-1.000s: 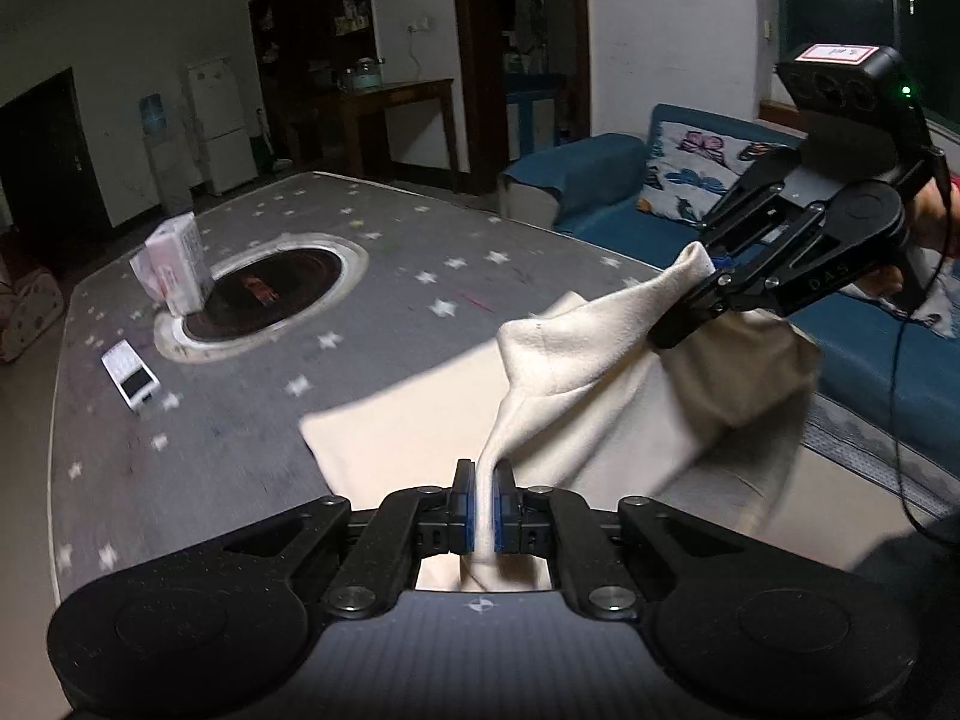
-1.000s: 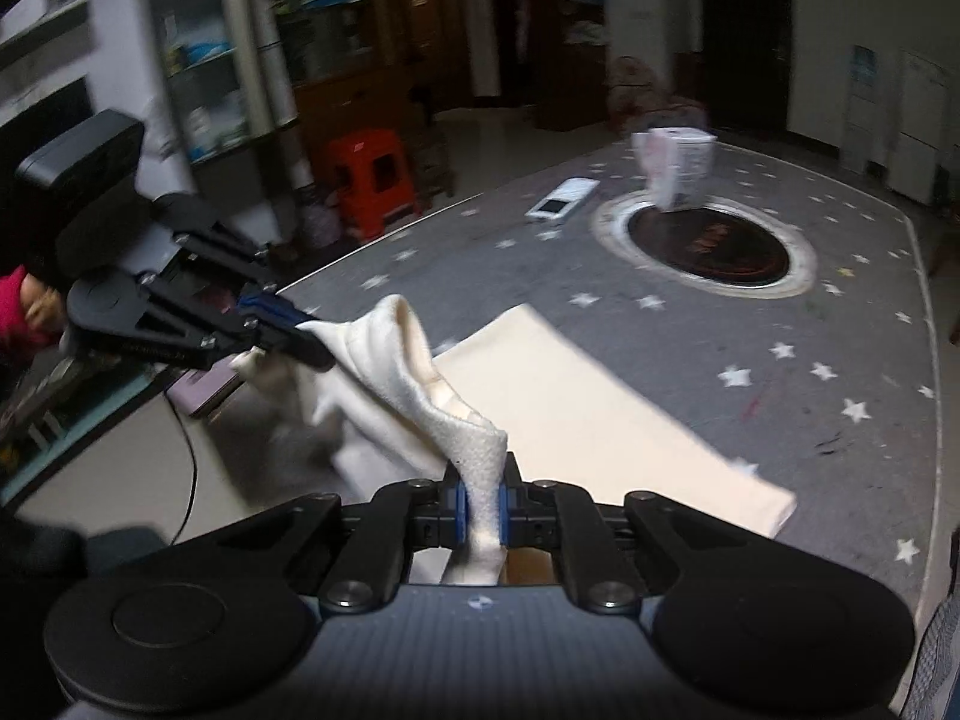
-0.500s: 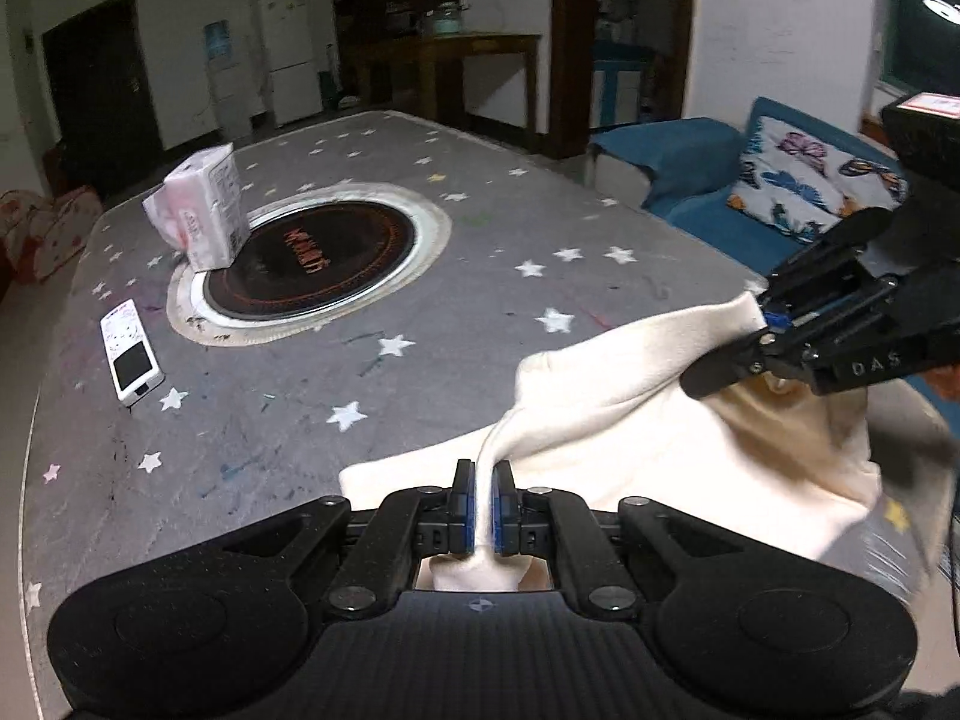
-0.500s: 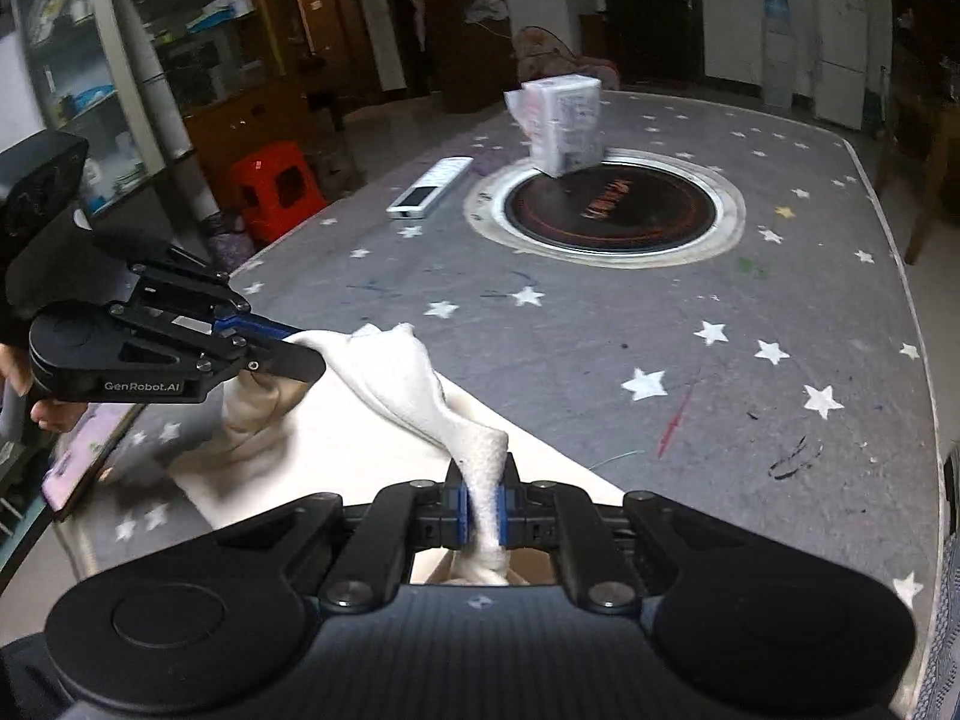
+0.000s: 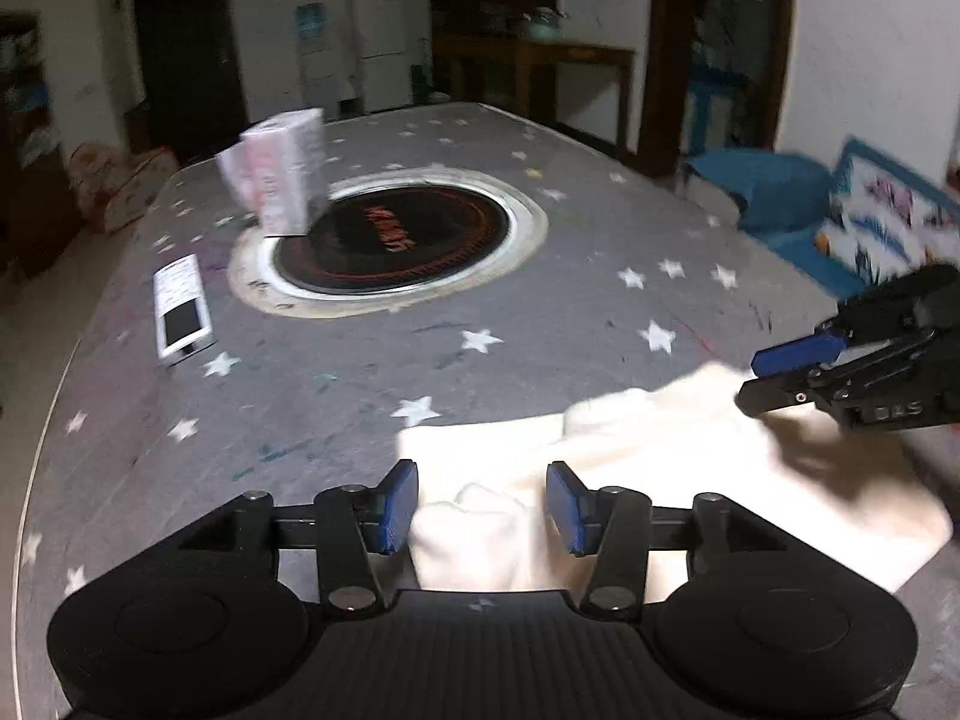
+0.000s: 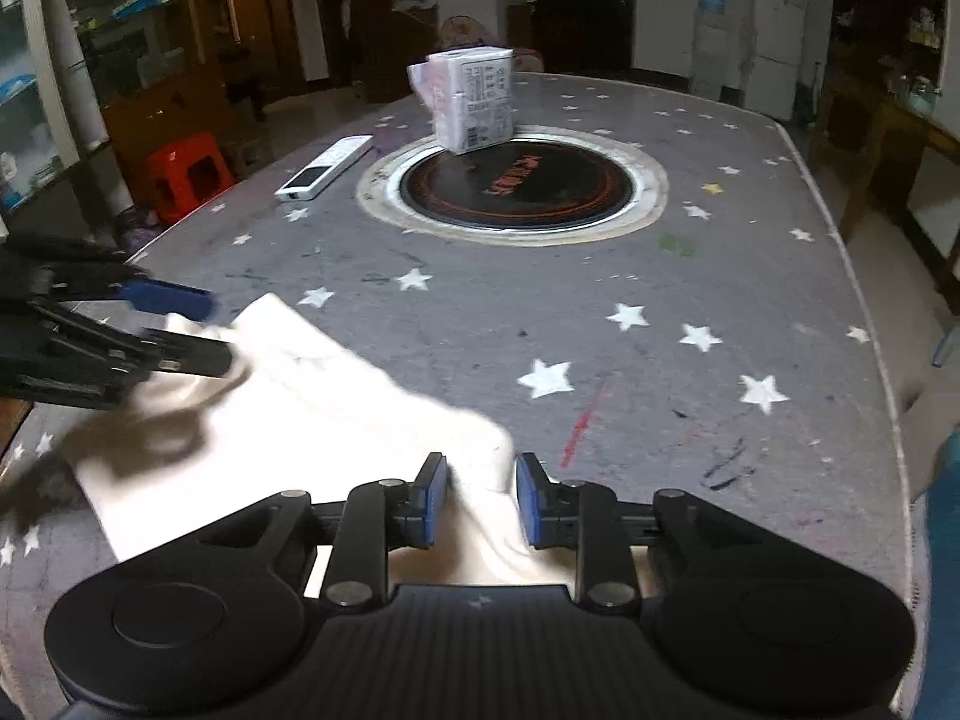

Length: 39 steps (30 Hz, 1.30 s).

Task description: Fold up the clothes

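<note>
the cream garment [image 5: 690, 468] lies in a soft heap at the near edge of the bench [image 5: 372, 396], one flat layer spread on the grey star-print cover and a bunched fold on top of it. from the right wrist view the cloth [image 6: 336, 414] reaches from the near edge out toward the middle of the cover. the left tool [image 5: 483, 507] is opening, blue pads apart, a ridge of fabric standing loose between them with clear gaps on both sides. the right tool [image 6: 483, 501] is opening too, its pads spread a little less, a strip of cloth between them and not pinched. each tool shows in the other's view: the right one [image 5: 774, 375] at the cloth's far corner, the left one [image 6: 198, 330] over the opposite corner. past the garment, the round dark insert [image 5: 396, 243] sits in the middle of the bench, a wrapped white pack [image 6: 471, 99] standing on its rim, a white remote [image 6: 324, 168] lying just beside it. a red stool [image 6: 189, 174] stands on the floor off the bench's side.
</note>
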{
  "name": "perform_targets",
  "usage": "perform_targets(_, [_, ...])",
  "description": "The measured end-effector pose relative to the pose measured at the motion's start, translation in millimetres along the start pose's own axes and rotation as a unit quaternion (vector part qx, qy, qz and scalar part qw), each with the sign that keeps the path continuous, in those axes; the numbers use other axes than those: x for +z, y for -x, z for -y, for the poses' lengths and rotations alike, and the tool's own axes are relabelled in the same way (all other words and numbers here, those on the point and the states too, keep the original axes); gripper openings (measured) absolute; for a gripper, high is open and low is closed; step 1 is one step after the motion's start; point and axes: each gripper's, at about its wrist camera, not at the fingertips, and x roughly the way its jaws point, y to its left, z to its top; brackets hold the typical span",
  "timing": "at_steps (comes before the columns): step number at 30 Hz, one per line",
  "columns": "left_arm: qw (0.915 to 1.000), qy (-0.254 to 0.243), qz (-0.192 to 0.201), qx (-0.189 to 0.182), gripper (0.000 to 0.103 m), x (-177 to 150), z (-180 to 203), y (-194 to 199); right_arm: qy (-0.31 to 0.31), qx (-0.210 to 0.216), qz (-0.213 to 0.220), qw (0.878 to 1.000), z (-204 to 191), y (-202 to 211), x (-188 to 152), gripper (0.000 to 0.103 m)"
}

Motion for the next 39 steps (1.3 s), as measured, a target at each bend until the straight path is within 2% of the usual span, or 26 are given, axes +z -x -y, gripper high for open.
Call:
perform_targets(3, [0.9996, 0.028, -0.002, -0.003, 0.052, -7, -10, 20, 0.000, -0.012, 0.029, 1.000, 1, 11, 5, 0.025])
perform_targets(5, [0.9985, 0.052, -0.016, -0.006, 0.052, -15, -15, 26, 0.001, 0.010, 0.034, 0.999, -4, 14, 7, 0.025])
perform_targets(8, [0.9946, 0.092, -0.037, -0.031, 0.055, -27, -20, 29, 0.010, 0.043, 0.023, 0.999, -22, 4, 10, 0.025])
perform_targets(12, [0.9916, 0.113, -0.054, -0.030, 0.055, -41, -19, 25, 0.018, 0.066, 0.019, 0.998, -44, -15, 12, 0.025])
perform_targets(14, [0.9904, 0.120, -0.059, -0.034, 0.049, -46, -20, 23, 0.019, 0.064, 0.021, 0.998, -52, -26, 13, 0.025])
perform_targets(16, [0.9892, 0.127, -0.063, -0.038, 0.035, -50, -21, 20, 0.016, 0.048, 0.021, 0.998, -55, -34, 13, 0.025])
perform_targets(17, [0.9887, 0.130, -0.063, -0.042, 0.031, -51, -22, 20, 0.013, 0.038, 0.020, 0.999, -55, -38, 12, 0.025])
perform_targets(18, [0.9882, 0.132, -0.061, -0.047, 0.028, -51, -22, 22, 0.009, 0.029, 0.018, 0.999, -55, -41, 12, 0.025])
perform_targets(21, [0.9888, 0.128, -0.058, -0.049, 0.020, -51, -22, 24, 0.021, 0.039, 0.028, 0.999, -61, -38, 17, 0.026])
perform_targets(24, [0.9887, 0.127, -0.058, -0.053, 0.016, -50, -21, 24, 0.042, 0.041, 0.037, 0.998, -71, -39, 24, 0.025])
perform_targets(31, [0.9860, 0.134, -0.069, -0.072, 0.014, -58, -27, 33, 0.029, 0.048, 0.020, 0.998, -78, -66, 33, 0.028])
perform_targets(36, [0.9849, 0.124, -0.088, -0.083, 0.014, -73, -27, 50, 0.038, 0.075, 0.027, 0.996, -86, -52, 23, 0.027])
perform_targets(39, [0.9868, 0.115, -0.087, -0.075, 0.024, -77, -31, 63, 0.028, 0.081, 0.046, 0.995, -80, -28, 15, 0.027])
